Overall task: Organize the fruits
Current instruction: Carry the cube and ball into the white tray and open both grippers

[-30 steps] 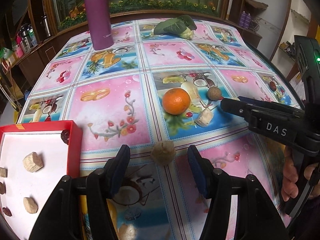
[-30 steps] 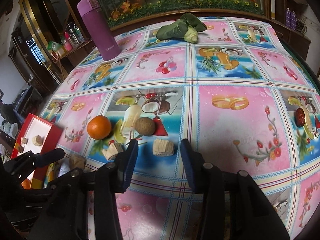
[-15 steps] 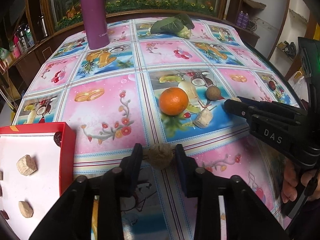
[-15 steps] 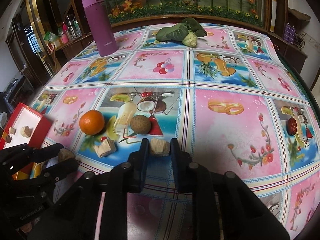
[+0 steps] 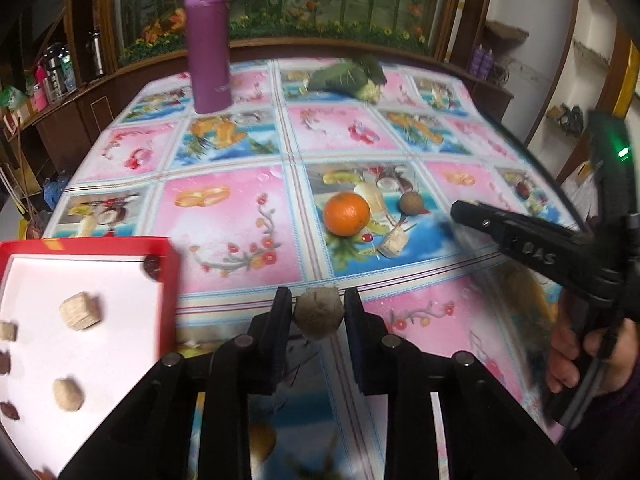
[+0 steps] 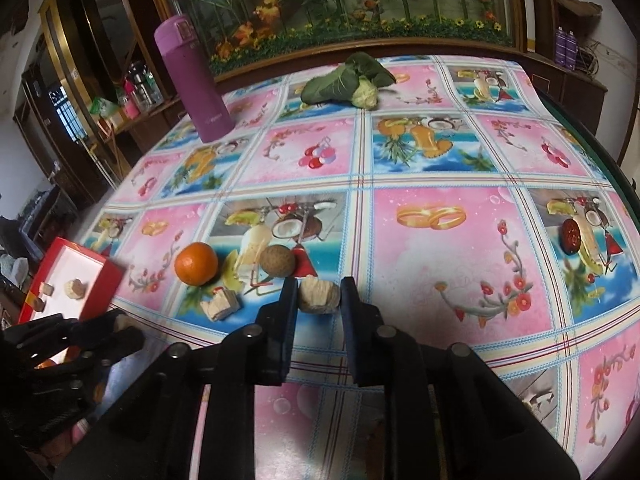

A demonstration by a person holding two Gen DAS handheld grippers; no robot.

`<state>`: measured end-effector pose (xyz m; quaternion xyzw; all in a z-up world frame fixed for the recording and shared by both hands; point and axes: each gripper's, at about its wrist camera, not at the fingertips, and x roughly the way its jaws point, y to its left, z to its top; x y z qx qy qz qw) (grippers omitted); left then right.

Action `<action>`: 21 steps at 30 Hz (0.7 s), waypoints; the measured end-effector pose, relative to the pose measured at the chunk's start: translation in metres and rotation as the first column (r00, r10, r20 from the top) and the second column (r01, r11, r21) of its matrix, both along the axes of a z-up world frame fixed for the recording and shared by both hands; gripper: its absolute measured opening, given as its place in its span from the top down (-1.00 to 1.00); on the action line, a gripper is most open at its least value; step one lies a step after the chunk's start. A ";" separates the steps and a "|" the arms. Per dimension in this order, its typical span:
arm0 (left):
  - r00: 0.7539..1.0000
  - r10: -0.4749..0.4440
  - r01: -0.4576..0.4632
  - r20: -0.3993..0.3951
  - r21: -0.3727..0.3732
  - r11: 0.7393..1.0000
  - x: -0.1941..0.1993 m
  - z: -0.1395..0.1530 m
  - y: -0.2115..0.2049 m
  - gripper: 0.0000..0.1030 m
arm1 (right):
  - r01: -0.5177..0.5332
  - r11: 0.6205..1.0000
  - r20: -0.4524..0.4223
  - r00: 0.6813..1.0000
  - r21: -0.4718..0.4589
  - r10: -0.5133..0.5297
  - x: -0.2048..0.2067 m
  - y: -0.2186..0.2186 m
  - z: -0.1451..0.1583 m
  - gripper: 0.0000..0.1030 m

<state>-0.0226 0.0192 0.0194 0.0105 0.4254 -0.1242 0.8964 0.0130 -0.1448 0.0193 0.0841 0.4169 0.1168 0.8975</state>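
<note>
Left tongs (image 5: 319,316) clamped on a rough tan lump of dried fruit (image 5: 319,318), just off the patterned counter (image 5: 232,236). Right tongs (image 6: 319,300) clamped on a pale ridged chunk (image 6: 319,299) beside the small round brown fruit (image 6: 277,261). Red-rimmed white tray (image 5: 170,280) sits left, already holding similar pieces. Advice: lift clear, carry each over the rim, release low onto bare white.

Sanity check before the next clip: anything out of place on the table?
Yes: a leafy green vegetable lies at the far edge beside a purple flask, not fruit. A dark red fruit sits alone at the right, far from the red tray.
</note>
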 end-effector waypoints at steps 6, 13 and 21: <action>0.993 0.071 -0.069 0.090 -0.021 0.997 -0.030 0.029 0.036 0.50 | -0.017 0.999 0.058 0.998 0.031 0.016 -0.009 0.009 0.009 0.55; 0.967 0.205 -0.207 0.154 -0.001 0.978 -0.052 0.045 0.094 0.50 | -0.078 0.995 0.082 0.994 0.058 0.073 -0.025 0.042 0.017 0.55; 0.934 0.321 -0.325 0.158 0.003 0.946 -0.069 0.041 0.151 0.50 | -0.267 0.961 0.107 0.960 0.077 0.258 -0.051 0.129 0.026 0.55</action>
